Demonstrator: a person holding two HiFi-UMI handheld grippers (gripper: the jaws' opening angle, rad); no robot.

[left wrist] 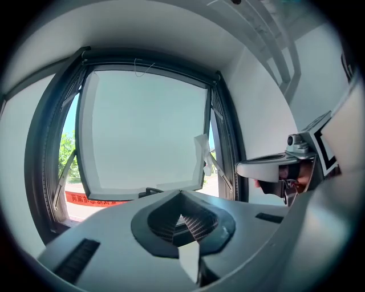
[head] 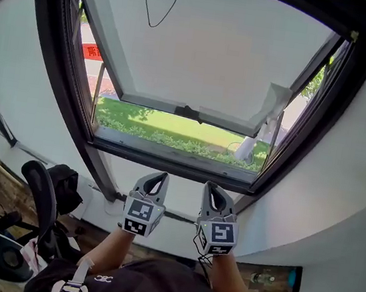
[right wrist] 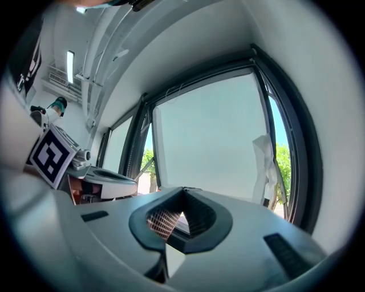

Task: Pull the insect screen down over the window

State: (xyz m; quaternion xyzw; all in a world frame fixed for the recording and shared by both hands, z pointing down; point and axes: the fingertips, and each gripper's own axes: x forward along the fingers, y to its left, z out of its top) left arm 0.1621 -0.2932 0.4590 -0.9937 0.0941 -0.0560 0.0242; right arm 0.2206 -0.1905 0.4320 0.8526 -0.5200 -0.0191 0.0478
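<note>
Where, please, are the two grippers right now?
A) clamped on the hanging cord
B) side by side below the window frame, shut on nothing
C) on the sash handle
B: the left gripper and right gripper sit side by side under the window frame, jaws together and empty.

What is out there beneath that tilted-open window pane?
Sunlit lawn, a low hedge and a red banner. The whitish pane hides everything higher.

window [head: 203, 50]: dark frame, pale sash tilted outward | cord [head: 153, 25]: loop hanging from top
</note>
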